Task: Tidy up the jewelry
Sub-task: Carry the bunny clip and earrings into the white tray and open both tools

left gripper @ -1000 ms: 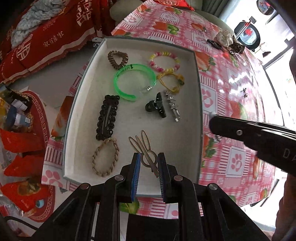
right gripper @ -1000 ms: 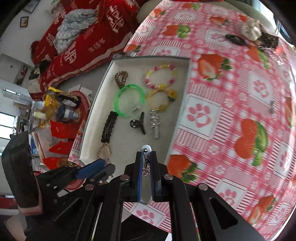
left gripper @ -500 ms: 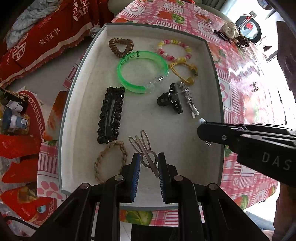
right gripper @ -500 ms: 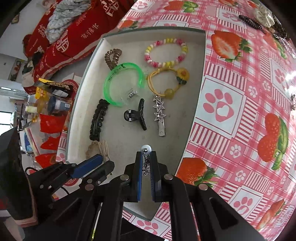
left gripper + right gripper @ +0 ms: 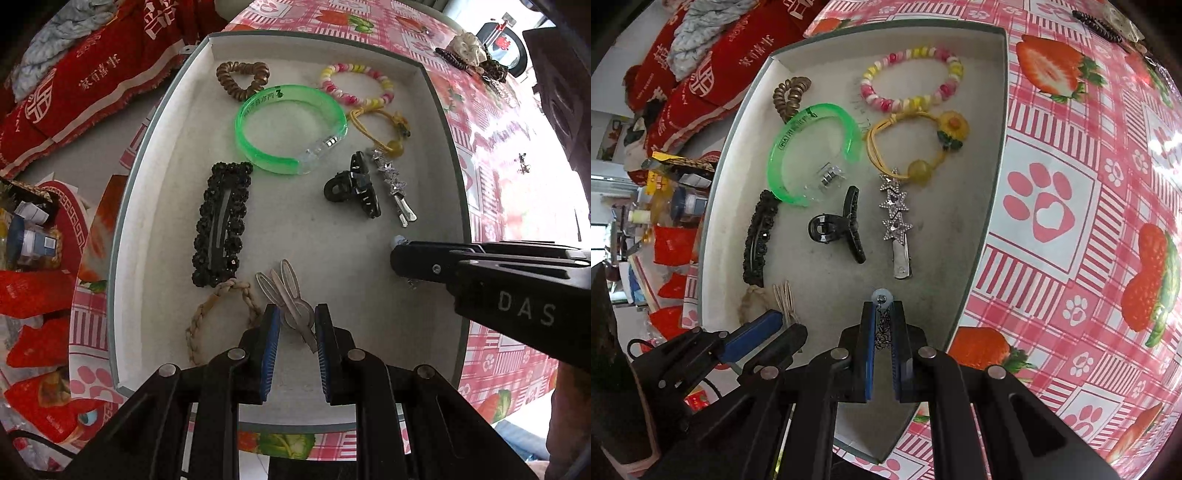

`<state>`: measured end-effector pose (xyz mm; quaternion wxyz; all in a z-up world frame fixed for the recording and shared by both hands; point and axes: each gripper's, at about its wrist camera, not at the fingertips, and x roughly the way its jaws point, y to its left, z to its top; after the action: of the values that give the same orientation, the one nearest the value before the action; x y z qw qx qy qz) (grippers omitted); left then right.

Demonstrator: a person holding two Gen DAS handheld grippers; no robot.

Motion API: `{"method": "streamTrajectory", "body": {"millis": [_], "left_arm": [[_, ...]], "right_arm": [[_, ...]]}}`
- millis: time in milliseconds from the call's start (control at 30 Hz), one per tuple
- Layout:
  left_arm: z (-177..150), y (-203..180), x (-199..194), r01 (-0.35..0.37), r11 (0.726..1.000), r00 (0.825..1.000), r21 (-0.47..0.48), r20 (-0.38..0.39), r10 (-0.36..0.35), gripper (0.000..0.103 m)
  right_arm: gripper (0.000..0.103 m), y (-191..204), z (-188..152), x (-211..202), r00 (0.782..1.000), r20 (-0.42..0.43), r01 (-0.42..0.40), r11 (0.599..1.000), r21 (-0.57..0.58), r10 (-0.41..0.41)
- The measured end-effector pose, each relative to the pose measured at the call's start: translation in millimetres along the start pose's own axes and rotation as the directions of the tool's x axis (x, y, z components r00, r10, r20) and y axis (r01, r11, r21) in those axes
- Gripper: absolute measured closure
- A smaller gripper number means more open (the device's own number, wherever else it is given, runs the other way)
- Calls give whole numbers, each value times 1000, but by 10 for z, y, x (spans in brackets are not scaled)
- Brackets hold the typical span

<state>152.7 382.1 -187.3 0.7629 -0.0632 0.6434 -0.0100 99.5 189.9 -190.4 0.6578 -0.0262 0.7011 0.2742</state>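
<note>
A shallow white tray point(image 5: 147, 229) on the strawberry tablecloth holds a green bangle point(image 5: 291, 129), a black beaded barrette point(image 5: 221, 225), a black claw clip point(image 5: 351, 188), a star clip point(image 5: 393, 188), a bead bracelet point(image 5: 354, 86) and hair ties. My left gripper point(image 5: 295, 314) is shut on a silver rabbit-shaped hair clip point(image 5: 286, 295), low over the tray's near end beside a braided tie point(image 5: 218, 317). My right gripper point(image 5: 882, 306) is shut on a small dark chain piece point(image 5: 884, 328) with a pale bead point(image 5: 882, 296), just above the tray floor below the star clip point(image 5: 895, 221).
More jewelry lies in a heap at the table's far right point(image 5: 469, 55), with one small piece point(image 5: 522, 162) alone on the cloth. Left of the table are red fabric point(image 5: 74, 85) and packets on the floor point(image 5: 33, 288).
Both grippers have sunk closer to the tray, each still holding its piece. The right gripper has moved from the tray's right edge to over its floor.
</note>
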Motion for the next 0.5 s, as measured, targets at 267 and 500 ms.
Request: {"method": "streamTrajectory", "body": {"millis": [267,500], "left_arm": [[2,-91,6,-26,999,1000,29,-1,26,77],[23,-143,-96,-44,999,999,29,24,43,77]], "right_arm": [[95,13,23,18,1000,-3,8,1000,-4,-8],[90,39,38,16,1000,-11,14,1000,-12,-15]]}}
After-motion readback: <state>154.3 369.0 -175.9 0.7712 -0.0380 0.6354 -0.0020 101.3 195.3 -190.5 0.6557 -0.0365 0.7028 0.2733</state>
